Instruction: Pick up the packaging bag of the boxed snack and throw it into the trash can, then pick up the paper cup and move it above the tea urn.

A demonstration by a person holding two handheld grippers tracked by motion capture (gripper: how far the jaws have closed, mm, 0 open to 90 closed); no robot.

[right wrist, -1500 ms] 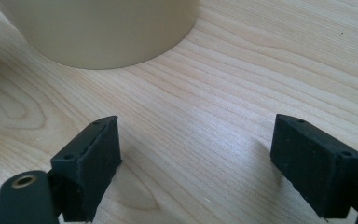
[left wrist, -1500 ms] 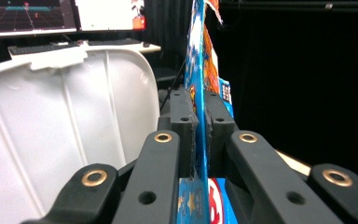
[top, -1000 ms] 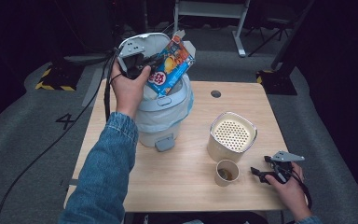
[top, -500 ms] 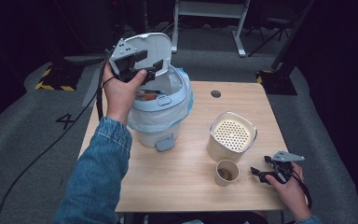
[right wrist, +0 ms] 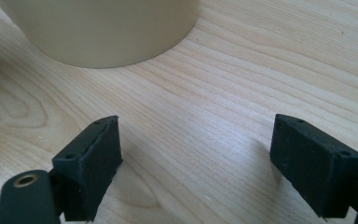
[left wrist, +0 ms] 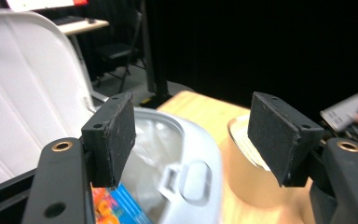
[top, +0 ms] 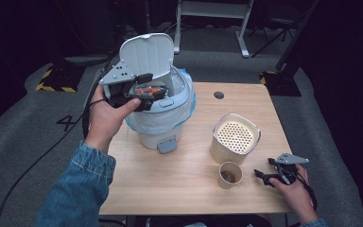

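High view: the left hand [top: 105, 118] holds the left gripper [top: 139, 92] over the open pedal bin [top: 163, 118], jaws spread and empty, a colourful packet [left wrist: 114, 207] half hidden inside. The right gripper [top: 269, 174] rests on the wooden table [top: 170, 179] beside a paper cup [top: 230, 174], jaws apart.

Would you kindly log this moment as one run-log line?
left gripper: open, above bin | snack packet: inside bin | bin lid: up | right gripper: open, near paper cup
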